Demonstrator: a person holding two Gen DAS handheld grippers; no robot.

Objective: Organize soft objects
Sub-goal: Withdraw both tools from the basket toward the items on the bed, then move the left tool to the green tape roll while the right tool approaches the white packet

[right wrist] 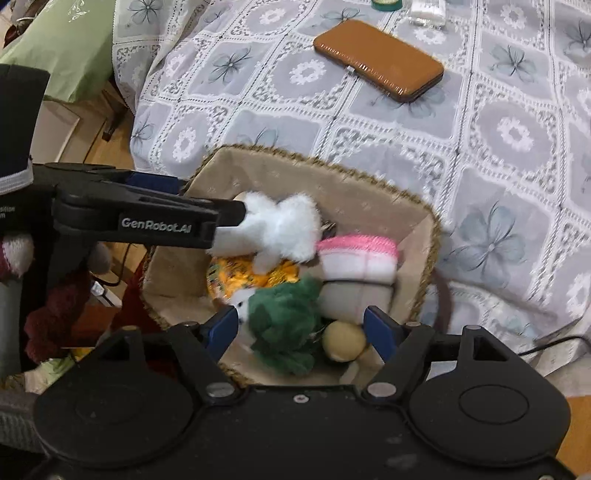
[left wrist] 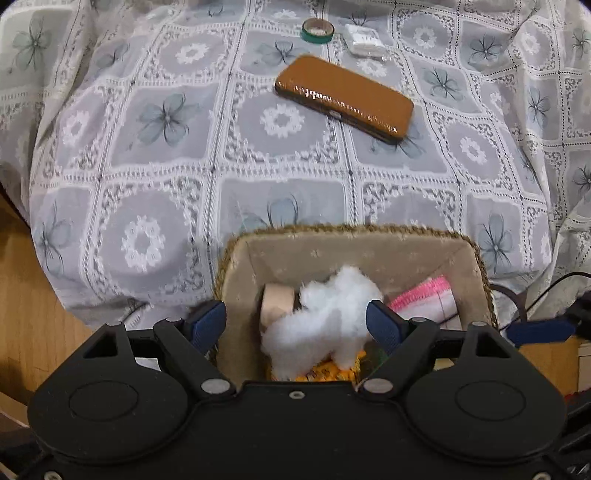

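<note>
A woven basket (left wrist: pixel 480 258) (right wrist: pixel 428 218) with a beige liner stands at the table's near edge. Inside lie a white fluffy toy (left wrist: pixel 332 317) (right wrist: pixel 284 229), a pink-and-white folded cloth (left wrist: pixel 428 295) (right wrist: pixel 356 254), a yellow patterned piece (right wrist: pixel 251 275), a green plush (right wrist: pixel 284 325) and a yellow ball (right wrist: pixel 343 345). My left gripper (left wrist: pixel 295 325) (right wrist: pixel 210 201) is open and straddles the basket's left wall, with one pad beside the white toy. My right gripper (right wrist: pixel 303 328) hovers open over the green plush.
On the lace tablecloth (left wrist: pixel 166 155) farther back lie a brown case (left wrist: pixel 343 98) (right wrist: pixel 376 59), a green tape roll (left wrist: pixel 317 30) and a white packet (left wrist: pixel 364 38). A wooden floor (left wrist: pixel 22 280) lies to the left. A black cable (left wrist: pixel 517 295) runs past the basket's right side.
</note>
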